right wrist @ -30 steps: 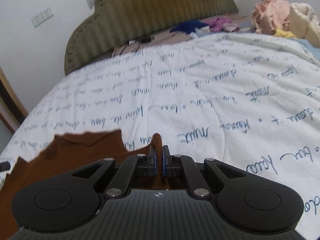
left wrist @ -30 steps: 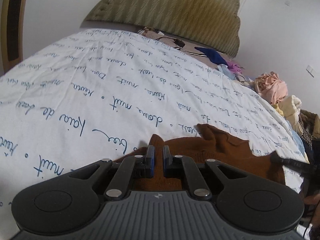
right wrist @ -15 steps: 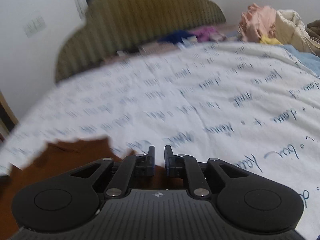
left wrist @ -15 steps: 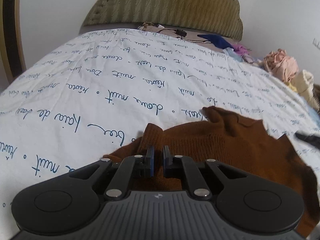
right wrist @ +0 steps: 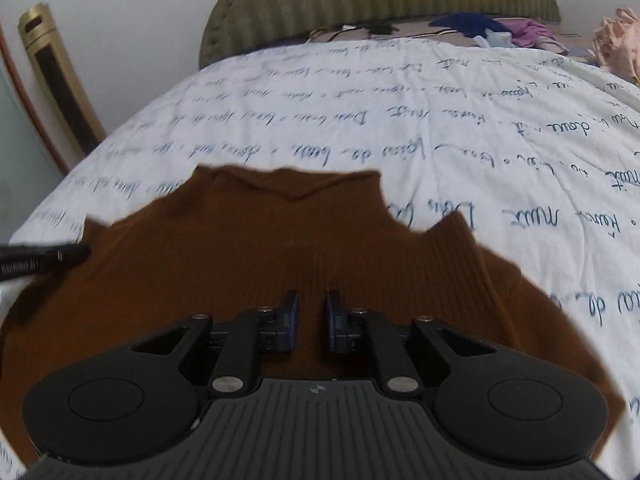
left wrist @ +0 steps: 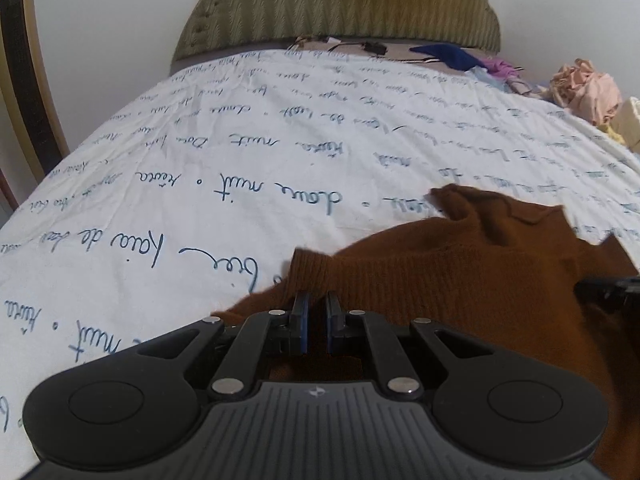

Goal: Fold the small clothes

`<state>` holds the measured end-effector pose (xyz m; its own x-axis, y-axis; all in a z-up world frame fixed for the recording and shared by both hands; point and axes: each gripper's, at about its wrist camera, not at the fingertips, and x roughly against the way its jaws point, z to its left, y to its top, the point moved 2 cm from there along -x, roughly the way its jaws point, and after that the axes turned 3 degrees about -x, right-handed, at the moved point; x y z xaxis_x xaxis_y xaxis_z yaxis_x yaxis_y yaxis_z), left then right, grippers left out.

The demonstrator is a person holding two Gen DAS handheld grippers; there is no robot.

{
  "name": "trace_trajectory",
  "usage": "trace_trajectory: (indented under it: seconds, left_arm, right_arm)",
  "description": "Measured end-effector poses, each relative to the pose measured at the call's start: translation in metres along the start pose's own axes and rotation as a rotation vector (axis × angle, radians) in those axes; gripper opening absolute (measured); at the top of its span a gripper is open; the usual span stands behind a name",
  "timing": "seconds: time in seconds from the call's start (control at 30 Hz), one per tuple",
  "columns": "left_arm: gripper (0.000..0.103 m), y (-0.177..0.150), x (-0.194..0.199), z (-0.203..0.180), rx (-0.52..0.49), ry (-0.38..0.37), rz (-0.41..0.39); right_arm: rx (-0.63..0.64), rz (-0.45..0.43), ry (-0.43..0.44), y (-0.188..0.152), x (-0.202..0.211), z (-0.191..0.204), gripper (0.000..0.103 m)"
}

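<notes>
Low over the brown sweater (right wrist: 280, 264), right tool (right wrist: 311, 308) released; left tool (left wrist: 316, 308) nips its edge.

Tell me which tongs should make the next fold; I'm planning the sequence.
Left, probably. The left tongs sit shut on a cuff of the brown sweater at its edge, ready to carry it over. The right tongs hang open above its middle, gripping nothing.
</notes>
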<state>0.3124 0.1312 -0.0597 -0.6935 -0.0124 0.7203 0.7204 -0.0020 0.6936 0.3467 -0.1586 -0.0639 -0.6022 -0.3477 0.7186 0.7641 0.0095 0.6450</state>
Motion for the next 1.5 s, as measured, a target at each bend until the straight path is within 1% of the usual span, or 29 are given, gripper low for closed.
trace_trajectory:
  seconds: [0.1, 0.13, 0.23, 0.27, 0.3, 0.33, 0.37, 0.43, 0.5, 0.53, 0.57, 0.6, 0.67, 0.73, 0.77, 0.8, 0.83, 0.87, 0.93, 1.0, 1.03, 1.07, 1.1, 1.17, 1.23, 1.27, 1.33, 1.5]
  left_arm:
    - [0.009, 0.009, -0.012, 0.001, 0.005, 0.025, -0.013]
    - [0.009, 0.012, -0.015, 0.002, 0.010, 0.044, -0.016]
    - [0.008, 0.020, -0.024, 0.005, 0.031, 0.074, -0.012]
    - [0.008, 0.021, -0.024, 0.008, 0.050, 0.064, -0.007]
    - [0.009, 0.021, -0.022, 0.012, 0.071, 0.039, -0.007]
    - [0.009, 0.021, -0.017, 0.017, 0.086, 0.011, -0.015]
    - [0.009, 0.020, -0.011, 0.022, 0.096, -0.005, -0.023]
    - [0.009, 0.016, 0.002, 0.033, 0.115, -0.031, -0.030]
    - [0.009, 0.011, 0.015, 0.042, 0.128, -0.049, -0.030]
    - [0.009, 0.007, 0.023, 0.045, 0.126, -0.051, -0.026]
    - [0.009, 0.002, 0.031, 0.048, 0.119, -0.047, -0.025]
    - [0.009, -0.003, 0.039, 0.049, 0.109, -0.042, -0.033]
    - [0.009, -0.012, 0.055, 0.045, 0.055, -0.040, -0.051]
    - [0.009, -0.017, 0.065, 0.038, 0.004, -0.048, -0.061]
    - [0.009, -0.017, 0.066, 0.034, -0.015, -0.060, -0.054]
    - [0.009, -0.016, 0.064, 0.029, -0.026, -0.076, -0.045]
    - [0.010, -0.014, 0.061, 0.026, -0.025, -0.091, -0.041]
    - [0.010, -0.011, 0.057, 0.022, -0.023, -0.110, -0.034]
    - [0.010, -0.005, 0.046, 0.017, 0.012, -0.145, -0.018]
    - [0.010, 0.001, 0.036, 0.017, 0.052, -0.187, -0.005]
    - [0.010, 0.003, 0.030, 0.017, 0.067, -0.198, 0.017]
    - [0.010, 0.004, 0.024, 0.019, 0.084, -0.201, 0.035]
    - [0.010, 0.005, 0.020, 0.021, 0.091, -0.214, 0.048]
    - [0.010, 0.006, 0.013, 0.028, 0.109, -0.226, 0.068]
    - [0.010, 0.005, 0.010, 0.038, 0.129, -0.246, 0.077]
    - [0.010, 0.004, 0.008, 0.042, 0.146, -0.268, 0.082]
    - [0.010, 0.004, 0.005, 0.048, 0.169, -0.302, 0.100]
    - [0.010, 0.006, -0.005, 0.059, 0.235, -0.362, 0.135]
  right_arm:
    - [-0.050, 0.000, -0.024, 0.009, -0.011, -0.012, 0.008]
    - [-0.070, 0.000, -0.030, 0.013, -0.015, -0.016, 0.004]
    - [-0.109, -0.007, -0.049, 0.024, -0.026, -0.024, 0.001]
    - [-0.125, -0.004, -0.044, 0.025, -0.027, -0.025, 0.002]
    - [-0.130, 0.001, -0.039, 0.028, -0.028, -0.026, 0.003]
    - [-0.123, -0.013, -0.035, 0.029, -0.023, -0.022, 0.009]
    - [-0.102, -0.034, -0.017, 0.029, -0.016, -0.016, 0.020]
    - [-0.059, -0.069, 0.035, 0.028, 0.000, 0.000, 0.022]
    - [-0.017, -0.072, 0.111, 0.027, 0.014, 0.019, 0.023]
    - [0.009, -0.081, 0.125, 0.027, 0.023, 0.026, 0.026]
    - [0.026, -0.090, 0.124, 0.025, 0.030, 0.032, 0.030]
    - [0.026, -0.096, 0.122, 0.023, 0.037, 0.033, 0.031]
    - [0.012, -0.112, 0.125, 0.019, 0.054, 0.026, 0.033]
    - [-0.007, -0.128, 0.077, 0.014, 0.072, 0.006, 0.037]
    - [-0.021, -0.133, 0.043, 0.012, 0.079, -0.008, 0.038]
    - [-0.046, -0.135, 0.017, 0.012, 0.082, -0.023, 0.040]
    - [-0.080, -0.129, 0.009, 0.012, 0.085, -0.036, 0.040]
    - [-0.106, -0.112, 0.019, 0.013, 0.085, -0.048, 0.041]
    - [-0.117, -0.086, 0.046, 0.013, 0.084, -0.056, 0.041]
    - [-0.115, -0.081, 0.062, 0.015, 0.079, -0.054, 0.049]
    - [-0.104, -0.084, 0.031, 0.018, 0.075, -0.053, 0.055]
    - [-0.091, -0.085, -0.006, 0.021, 0.070, -0.053, 0.056]
    - [-0.094, -0.080, -0.023, 0.022, 0.063, -0.056, 0.056]
    - [-0.141, -0.031, 0.007, 0.023, 0.048, -0.067, 0.055]
    - [-0.157, 0.000, 0.033, 0.019, 0.037, -0.071, 0.054]
    - [-0.162, 0.001, 0.050, 0.017, 0.034, -0.072, 0.051]
    - [-0.154, 0.006, 0.081, 0.014, 0.029, -0.070, 0.050]
    - [-0.145, 0.032, 0.079, 0.008, 0.017, -0.071, 0.050]
